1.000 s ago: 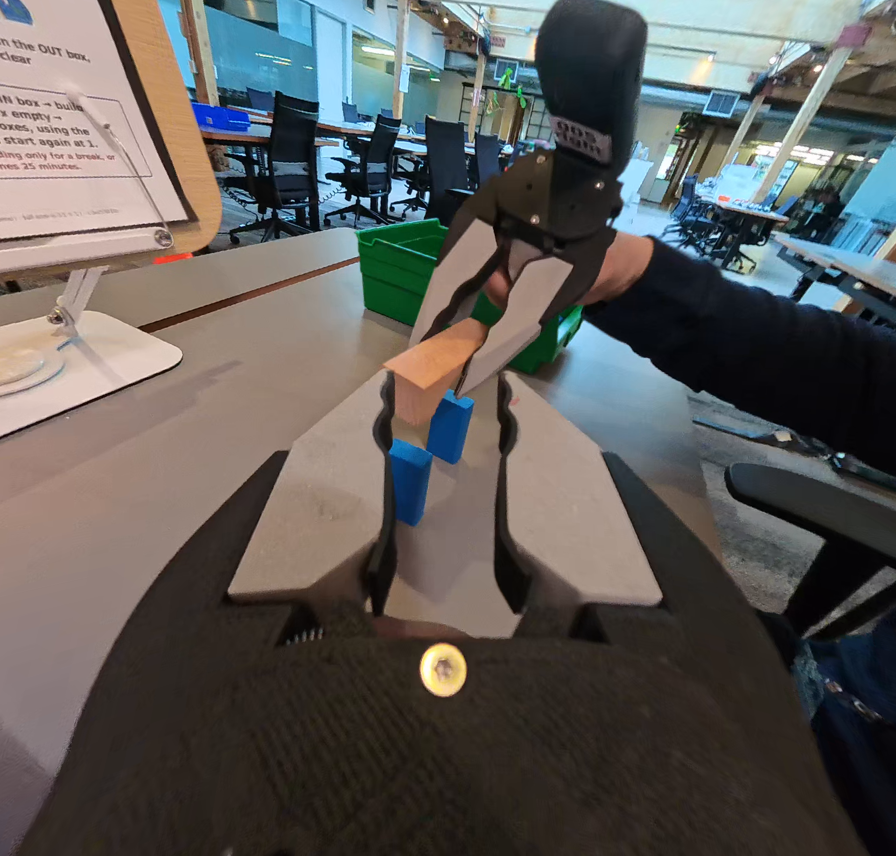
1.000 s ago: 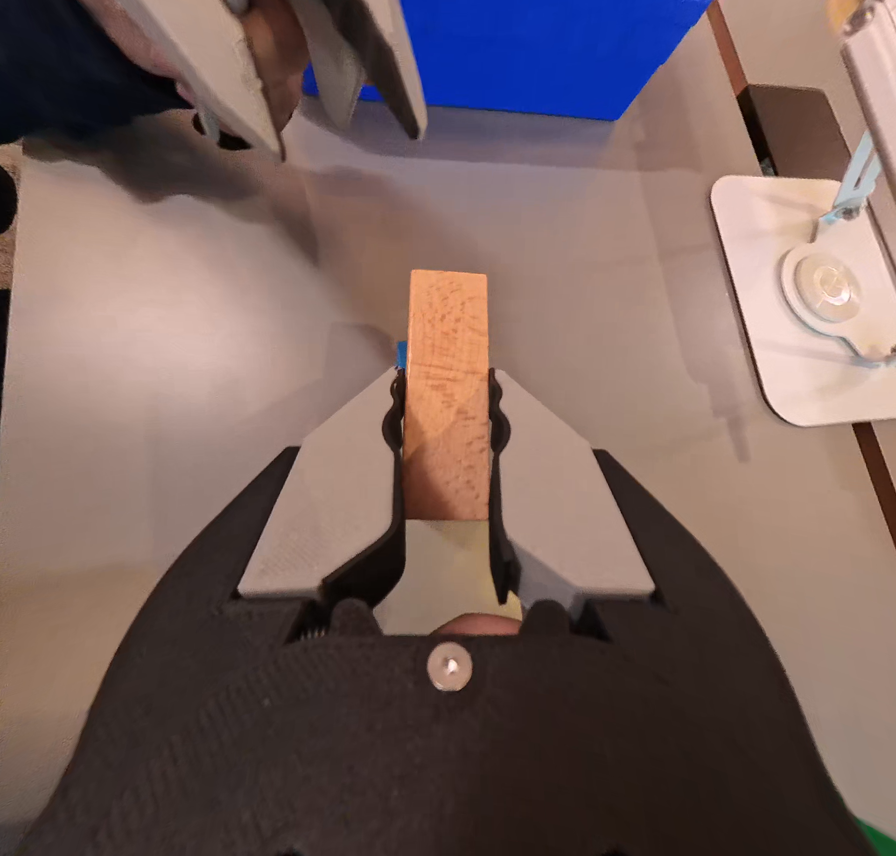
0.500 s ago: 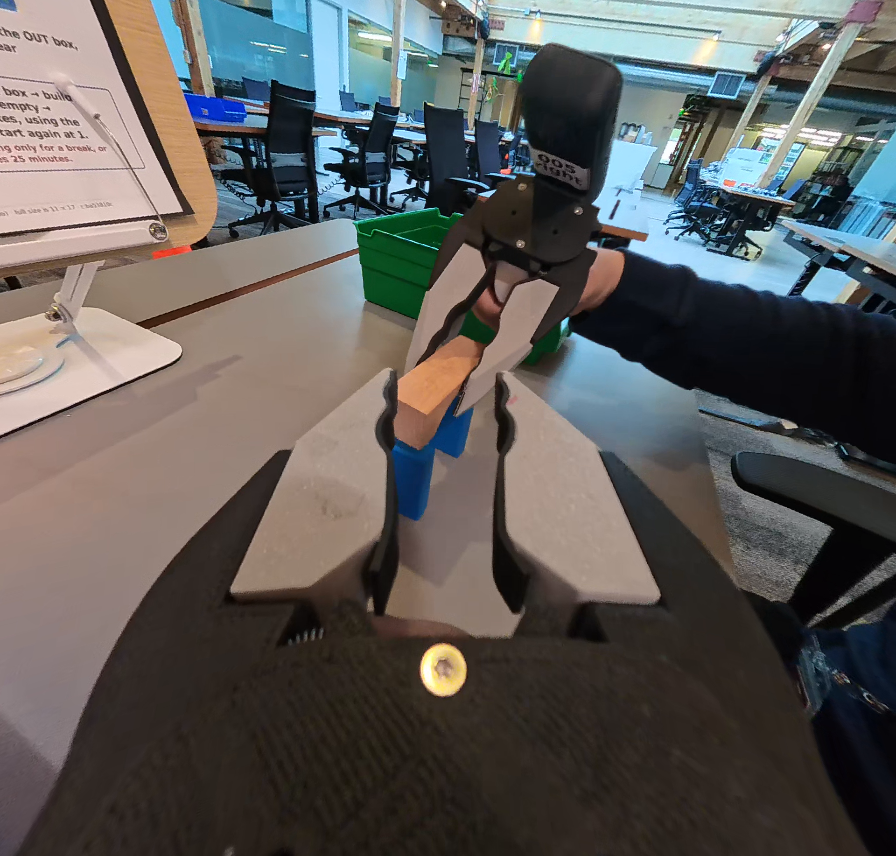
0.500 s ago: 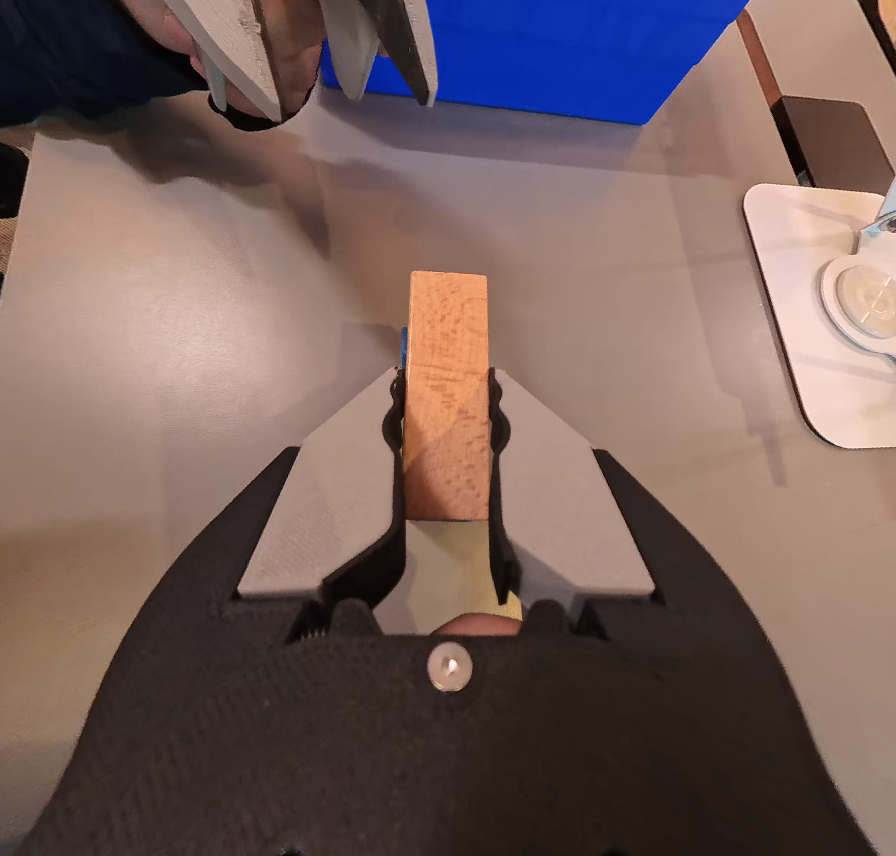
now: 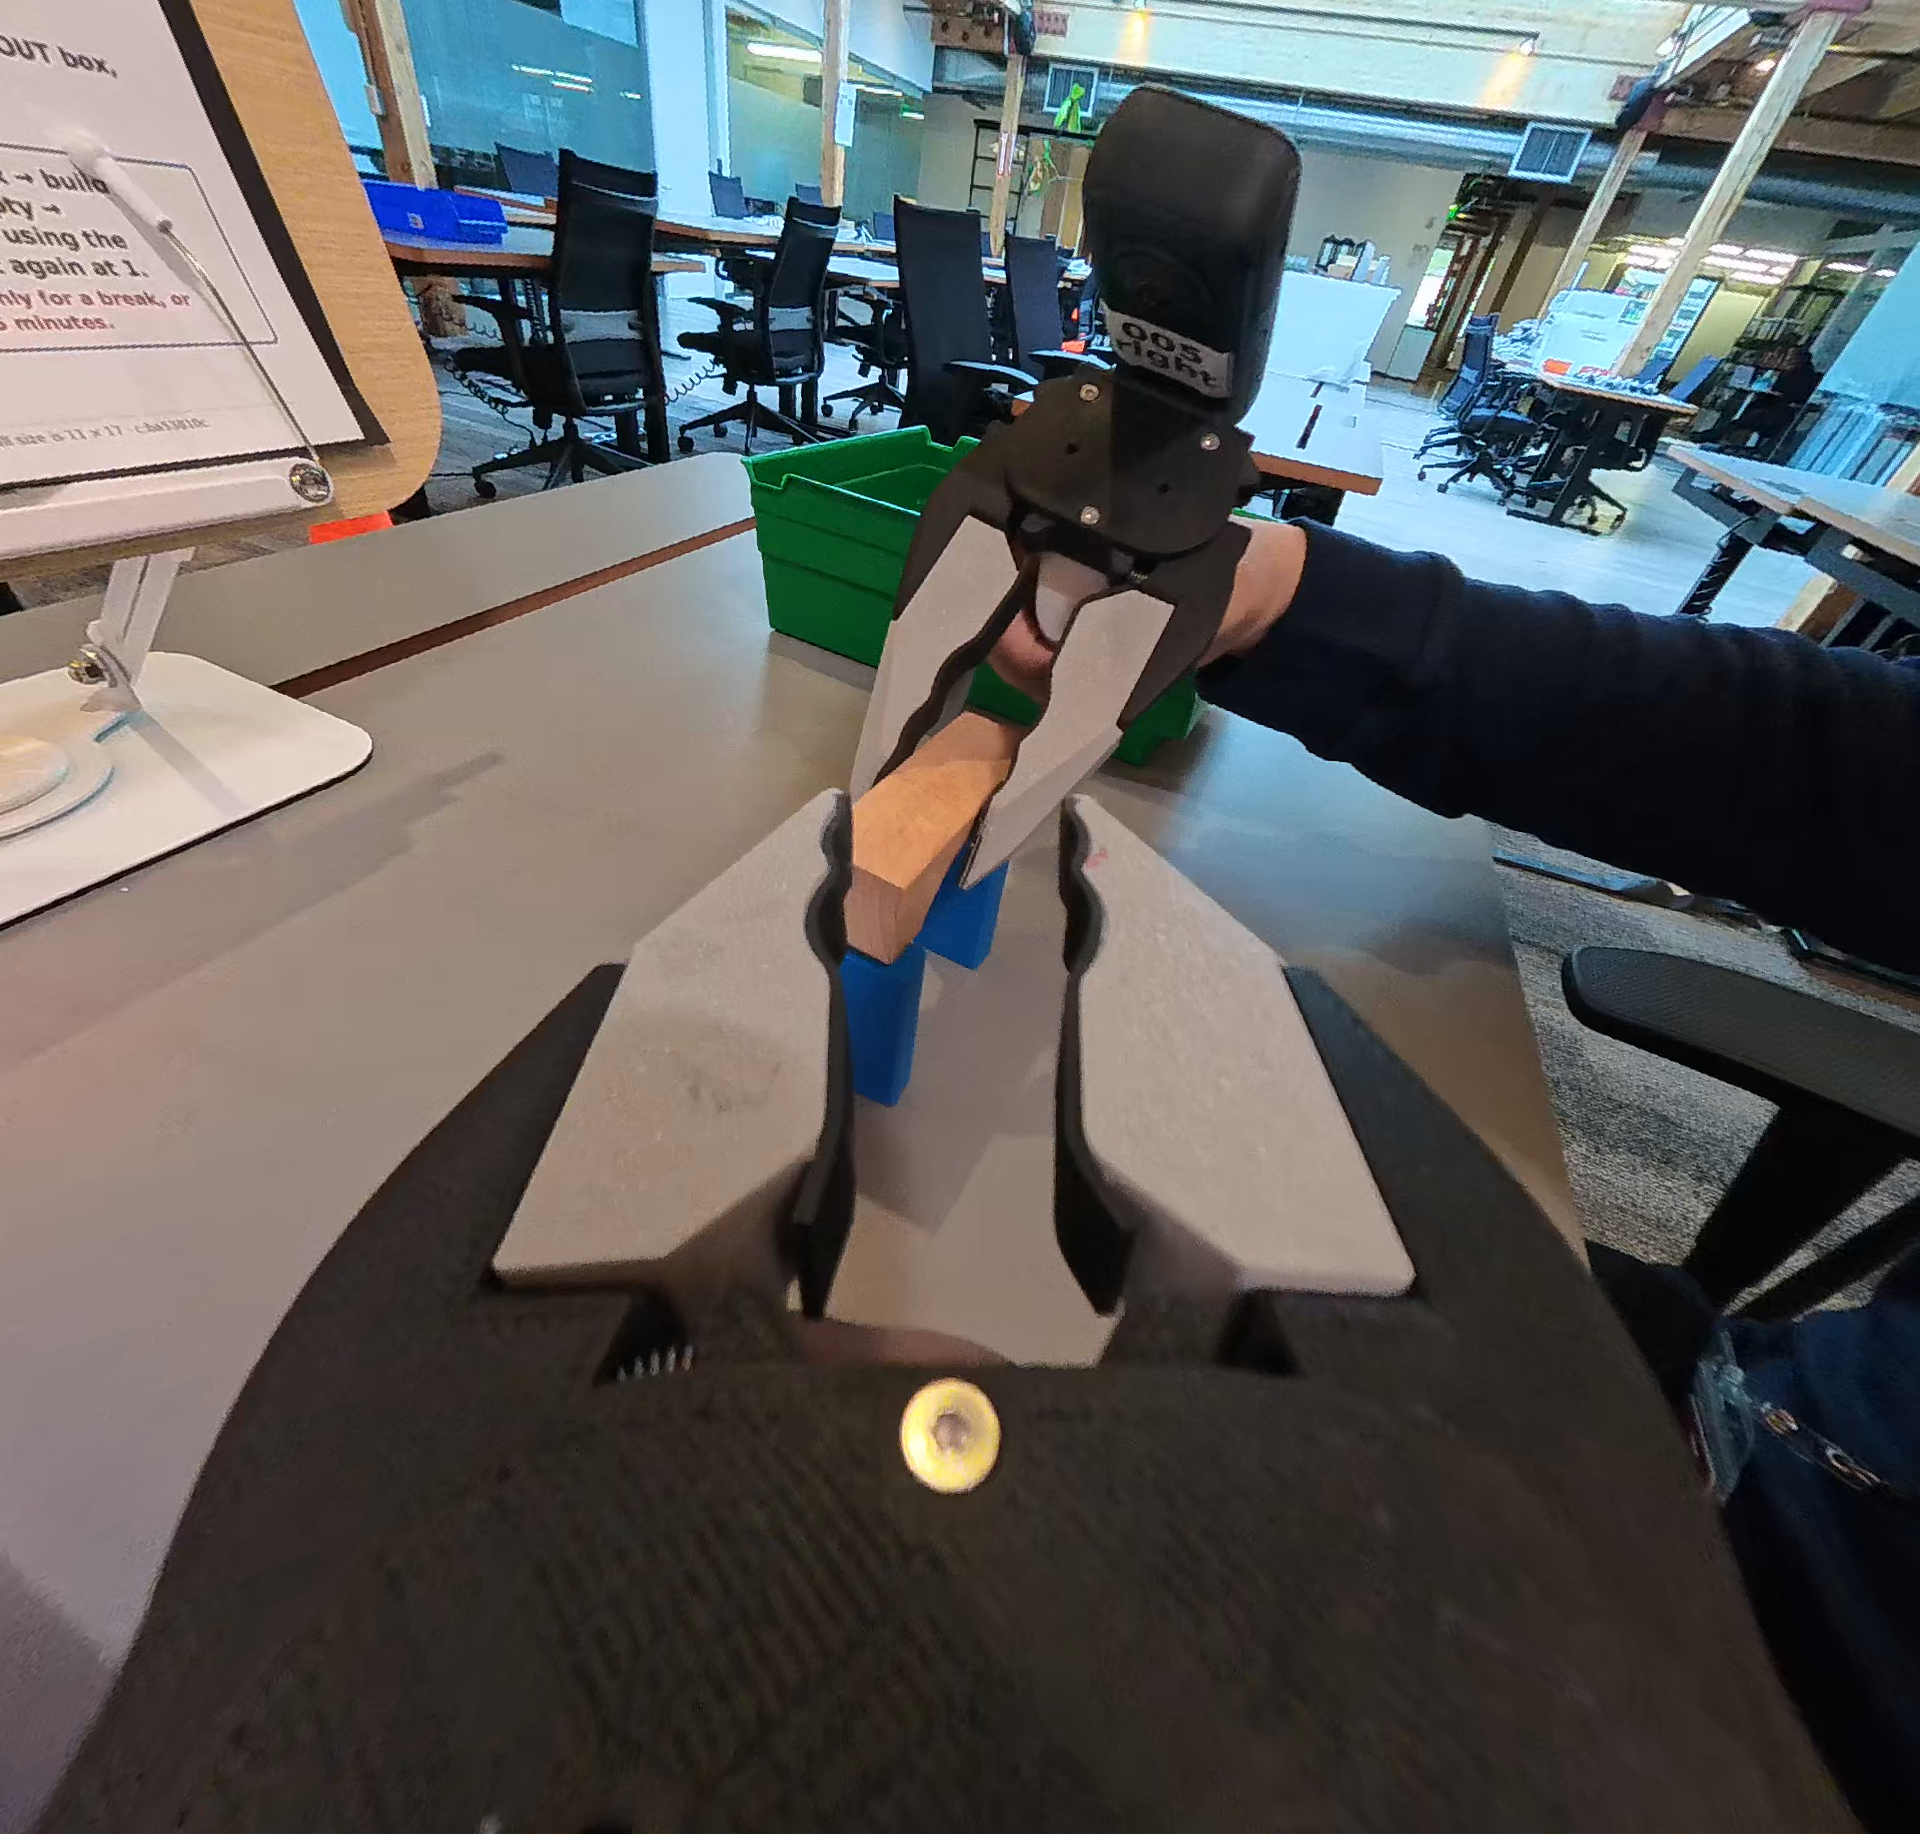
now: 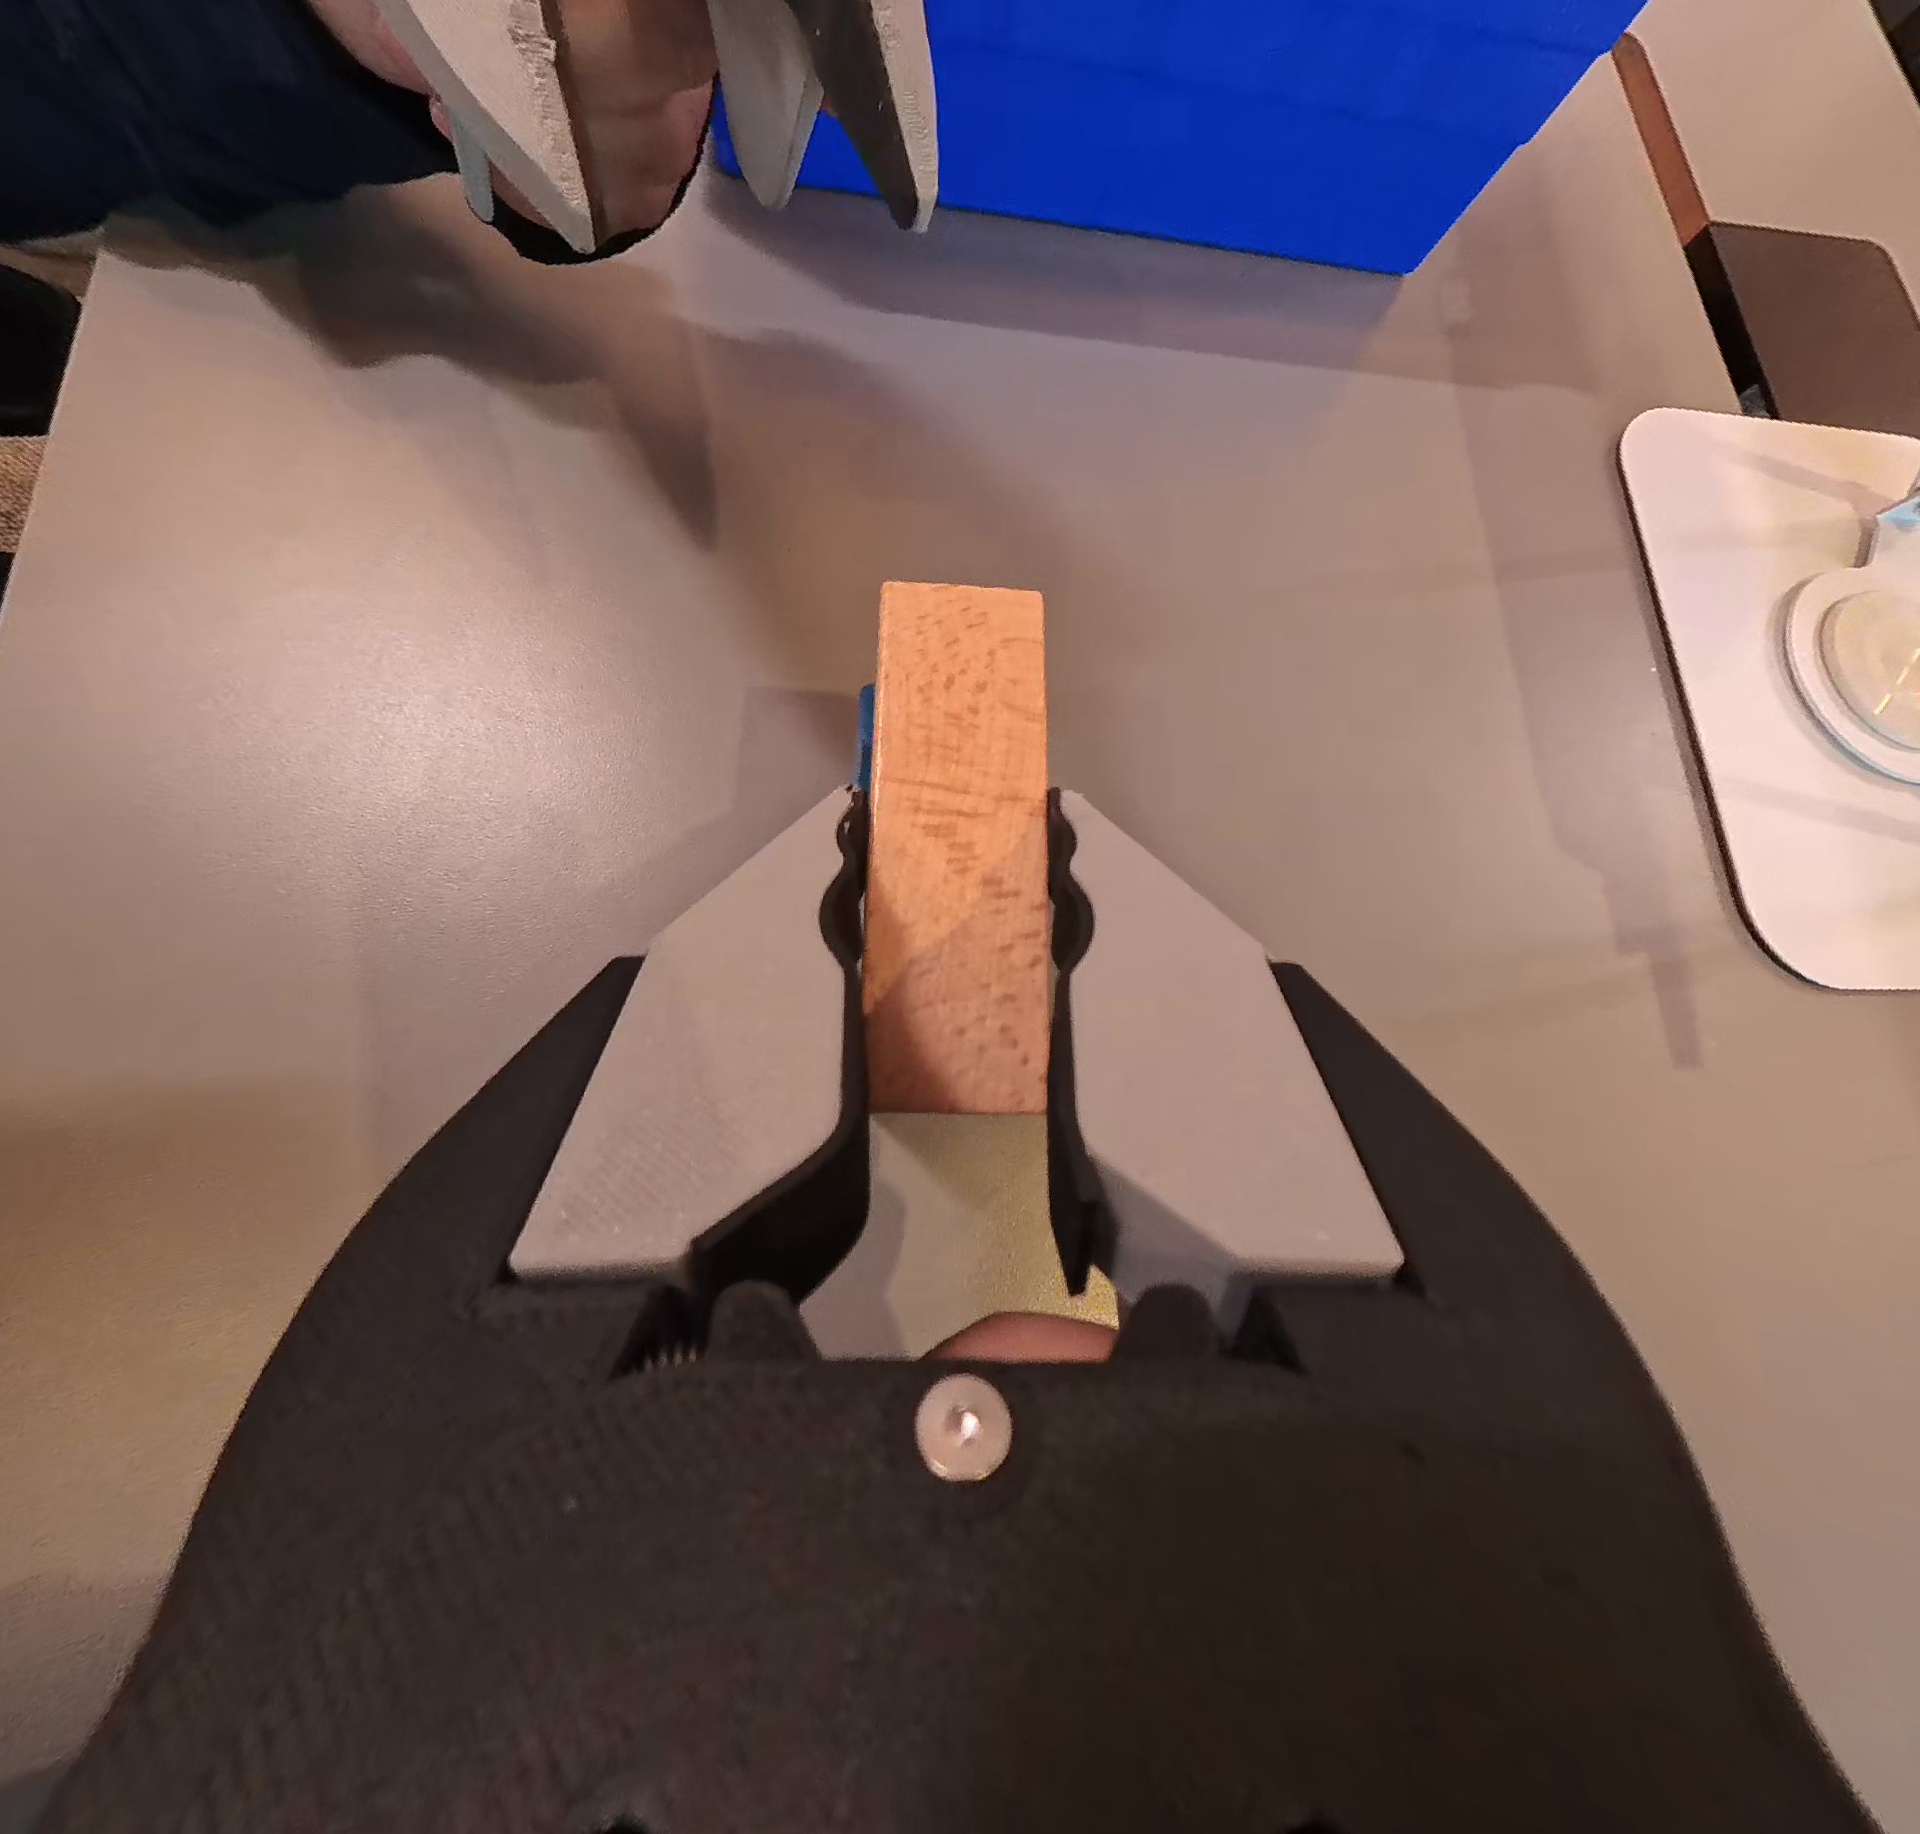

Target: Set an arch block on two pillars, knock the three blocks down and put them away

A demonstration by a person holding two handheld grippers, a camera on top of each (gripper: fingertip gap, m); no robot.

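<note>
I have the wooden arch block (image 6: 958,849) clamped between the jaws of my right gripper (image 6: 956,828), sitting on or just above the two blue pillars (image 5: 883,1026); from above I see only a sliver of blue under it, so I cannot tell whether it rests on both. The near pillar and the far one (image 5: 966,917) stand close together on the grey worktop (image 6: 364,745). If I let go with the block off-centre, I judge it could tip off one pillar. Any sideways drag as the jaws part could topple the narrow pillars early. My left gripper (image 5: 945,1005) hangs just beside them, jaws apart and empty; a small drift forward would nudge the near pillar. The green bin (image 5: 831,548) and blue bin (image 6: 1247,70) sit beyond.
</note>
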